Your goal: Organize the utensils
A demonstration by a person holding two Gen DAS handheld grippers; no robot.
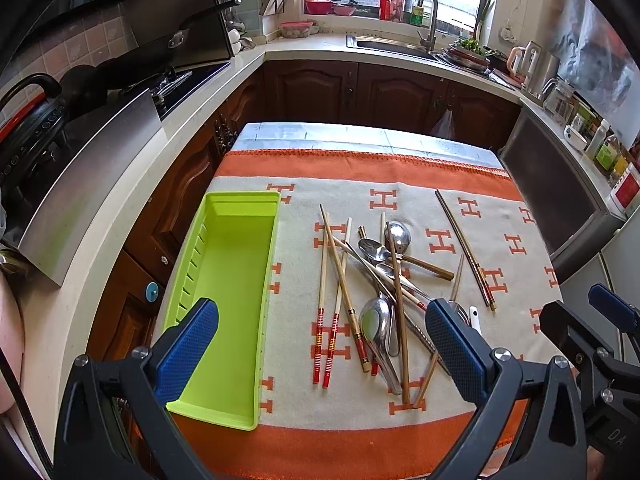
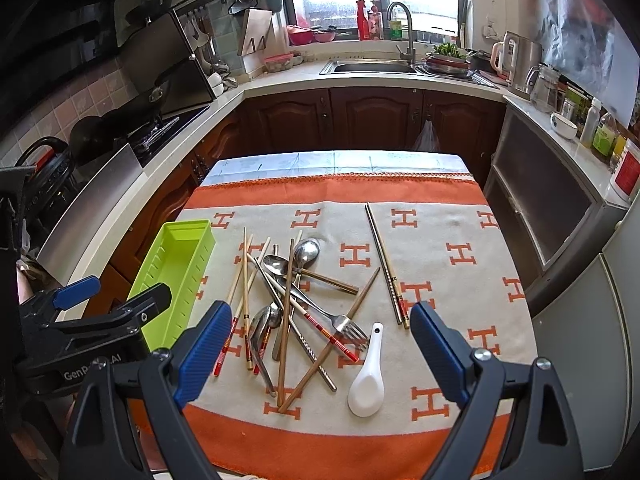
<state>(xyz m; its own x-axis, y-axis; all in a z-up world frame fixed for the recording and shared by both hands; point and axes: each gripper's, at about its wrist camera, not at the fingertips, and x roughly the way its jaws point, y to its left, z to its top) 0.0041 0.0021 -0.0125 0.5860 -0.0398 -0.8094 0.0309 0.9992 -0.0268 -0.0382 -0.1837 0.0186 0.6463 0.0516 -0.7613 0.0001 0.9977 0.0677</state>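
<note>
A big orange and cream cloth (image 2: 440, 240) covered the table, with an empty green tray (image 1: 236, 280) on its left side. A messy pile of chopsticks and spoons (image 2: 288, 300) lay beside the tray, and a white spoon (image 2: 368, 376) sat near it. The left gripper (image 1: 320, 352) and right gripper (image 2: 320, 348) both hung wide apart over them, holding nothing.

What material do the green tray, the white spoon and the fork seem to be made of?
The green tray looks like moulded plastic: uniform lime colour, slotted wall. The white spoon seems glazed ceramic, though it could be melamine: glossy, thick. The fork appears to be stainless steel: grey, reflective tines.
</note>
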